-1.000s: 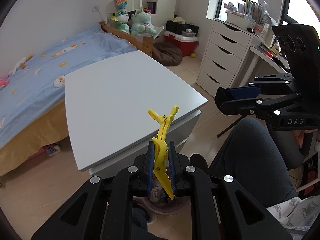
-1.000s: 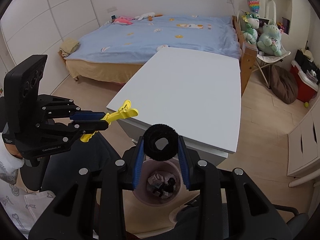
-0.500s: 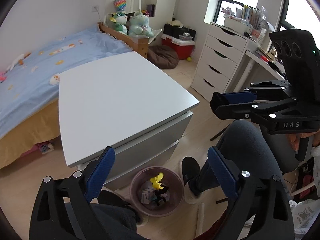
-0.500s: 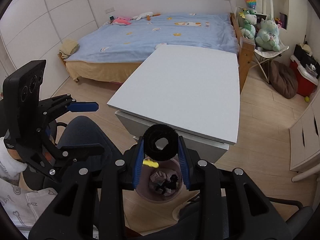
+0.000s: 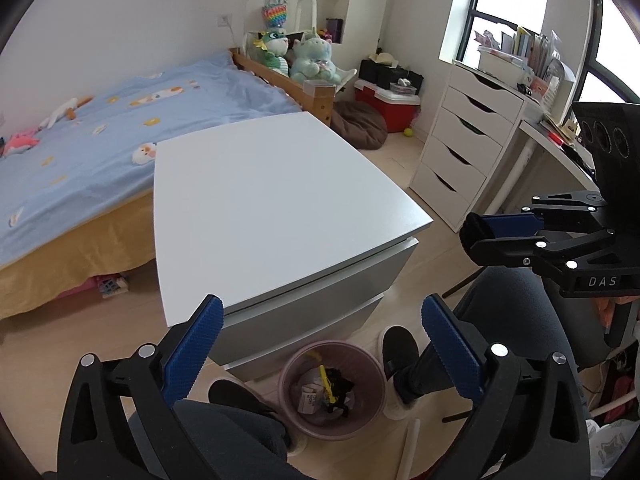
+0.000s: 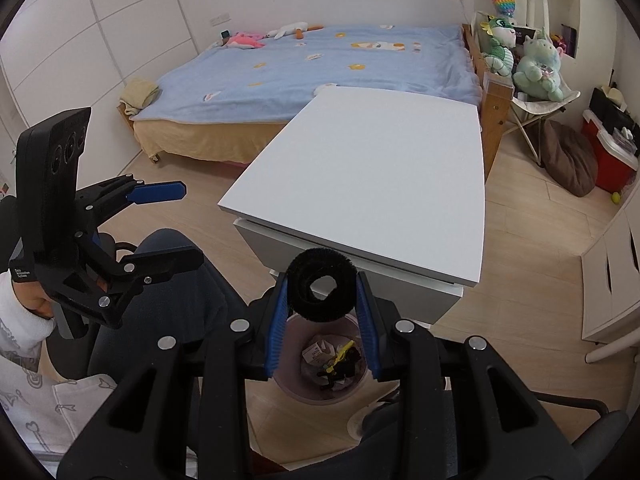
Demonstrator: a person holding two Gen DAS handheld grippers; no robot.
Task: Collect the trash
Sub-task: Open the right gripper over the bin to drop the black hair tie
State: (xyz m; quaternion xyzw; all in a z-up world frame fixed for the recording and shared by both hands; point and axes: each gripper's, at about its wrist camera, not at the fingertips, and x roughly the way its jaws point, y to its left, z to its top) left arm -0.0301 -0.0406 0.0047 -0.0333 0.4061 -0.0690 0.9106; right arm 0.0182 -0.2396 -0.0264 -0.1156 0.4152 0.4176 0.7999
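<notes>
A pink trash bin [image 5: 296,420] stands on the floor below the white table's near edge; it holds paper scraps, dark bits and a yellow hair clip [image 5: 325,381]. My left gripper [image 5: 320,334] is open and empty, held above the bin. My right gripper [image 6: 322,292] is shut on a black fuzzy hair tie [image 6: 322,290], held above the same bin [image 6: 296,390], where the yellow clip [image 6: 340,354] lies. Each gripper shows in the other's view: the right one [image 5: 496,236] and the left one [image 6: 168,226].
The white table [image 5: 272,196] fills the middle, with a blue bed [image 5: 80,132] behind it. White drawers [image 5: 464,148] and a desk stand at the right. The person's legs and shoes [image 5: 400,352] flank the bin.
My left gripper opened and let go of the yellow hair clip, which fell into the bin. My right gripper stays shut on the black hair tie above the bin.
</notes>
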